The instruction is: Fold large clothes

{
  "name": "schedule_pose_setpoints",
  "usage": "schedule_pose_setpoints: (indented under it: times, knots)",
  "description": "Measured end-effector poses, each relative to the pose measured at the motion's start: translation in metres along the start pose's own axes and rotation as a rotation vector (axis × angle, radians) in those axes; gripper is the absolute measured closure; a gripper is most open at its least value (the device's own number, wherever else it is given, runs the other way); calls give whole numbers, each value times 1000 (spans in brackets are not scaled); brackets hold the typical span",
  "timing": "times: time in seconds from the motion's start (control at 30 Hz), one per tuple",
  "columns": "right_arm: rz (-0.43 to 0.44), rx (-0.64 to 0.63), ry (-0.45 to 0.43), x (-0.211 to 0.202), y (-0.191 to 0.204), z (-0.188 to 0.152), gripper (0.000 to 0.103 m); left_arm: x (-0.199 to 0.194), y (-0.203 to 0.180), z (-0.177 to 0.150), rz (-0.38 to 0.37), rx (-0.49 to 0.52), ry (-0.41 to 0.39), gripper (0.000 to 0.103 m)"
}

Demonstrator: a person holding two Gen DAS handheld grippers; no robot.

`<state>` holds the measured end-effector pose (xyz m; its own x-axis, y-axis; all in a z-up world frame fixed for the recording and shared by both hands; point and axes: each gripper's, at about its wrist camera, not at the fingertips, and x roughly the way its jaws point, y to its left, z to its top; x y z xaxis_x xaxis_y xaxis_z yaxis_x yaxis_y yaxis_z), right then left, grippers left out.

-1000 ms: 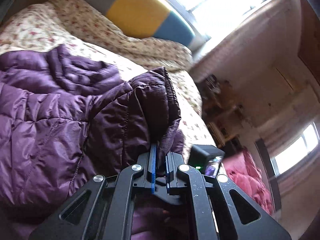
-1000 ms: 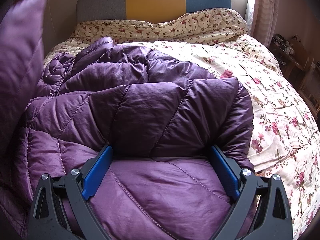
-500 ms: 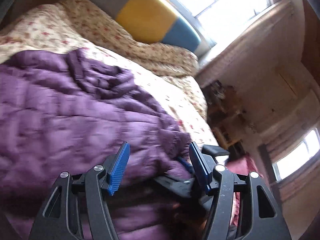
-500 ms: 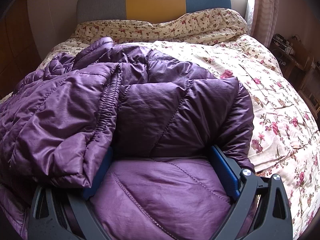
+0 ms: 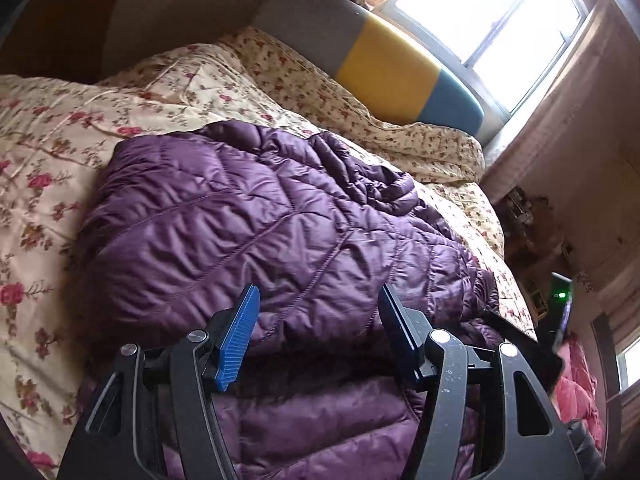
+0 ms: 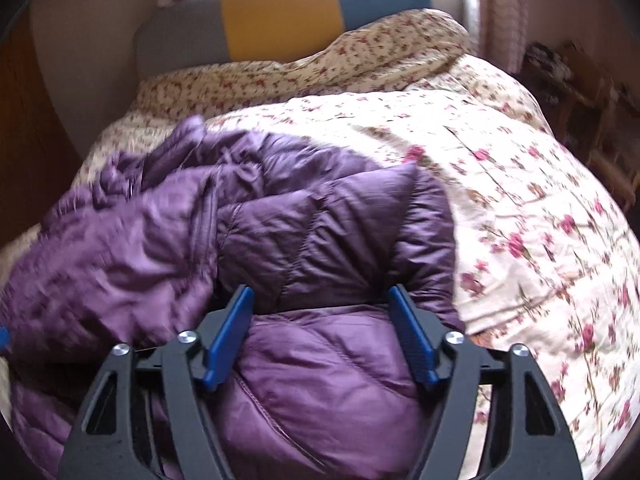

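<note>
A purple quilted puffer jacket (image 5: 256, 232) lies on the floral bed, with its sides folded in over the middle. My left gripper (image 5: 318, 300) is open and empty, jaws spread just above the jacket's near part. In the right wrist view the jacket (image 6: 320, 236) shows with the left panel (image 6: 120, 248) laid over it. My right gripper (image 6: 320, 300) is open and empty above the jacket's lower part. The right gripper's body (image 5: 560, 320) shows at the right edge of the left wrist view.
The floral bedspread (image 6: 520, 220) surrounds the jacket, with a pillow roll (image 6: 320, 64) and a grey, yellow and blue headboard (image 6: 280, 12) behind. A bright window (image 5: 500, 12) is beyond. A cluttered shelf (image 5: 532, 220) and pink fabric (image 5: 576, 384) lie off the bed's right side.
My left gripper let go of the jacket's edge, opened, and pulled back and up. The released panel now lies across the jacket. My right gripper stayed open and lifted back slightly.
</note>
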<state>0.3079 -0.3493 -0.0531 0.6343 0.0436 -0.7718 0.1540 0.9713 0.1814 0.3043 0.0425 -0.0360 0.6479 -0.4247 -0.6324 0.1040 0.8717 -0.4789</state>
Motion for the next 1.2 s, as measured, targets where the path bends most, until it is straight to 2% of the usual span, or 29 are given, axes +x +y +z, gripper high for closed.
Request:
schedule_pose_setpoints:
  times: [0.1,0.13,0.17,0.3,0.33,0.37,0.4,0.47,0.53,0.73,0.83,0.97,1.2]
  knots:
    - [117,112,-23,-14,-9,5,32,0,3,-3,11,9,-6,42]
    - [204,151,0,-13,-8,7,26,0,3,-3,10,9,-6,42]
    - [248,166,21,-11,-6,9,21,-1,3,-3,12,10,-8,42]
    - [320,162,75,0,18,11,20,-11,6,-1,17,15,-30,43]
    - [323,150,86,3,23,10,27,-13,7,0,24,17,-38,43]
    - [320,130,96,6,30,9,47,-14,8,2,26,15,-43,42]
    - [330,115,113,9,36,8,59,-16,12,4,30,9,-49,42]
    - [305,80,111,9,42,6,86,-19,19,8,43,-6,-58,42]
    - [275,59,91,4,41,5,93,-20,26,12,54,-9,-62,42]
    - [122,-10,43,-4,29,0,95,-3,31,19,82,15,-24,42]
    - [80,-23,53,1,22,-4,95,13,29,16,93,33,15,42]
    - [45,-26,68,14,19,-12,95,40,31,7,117,51,80,42]
    - [-2,-62,66,18,27,-11,94,45,32,2,139,63,81,42]
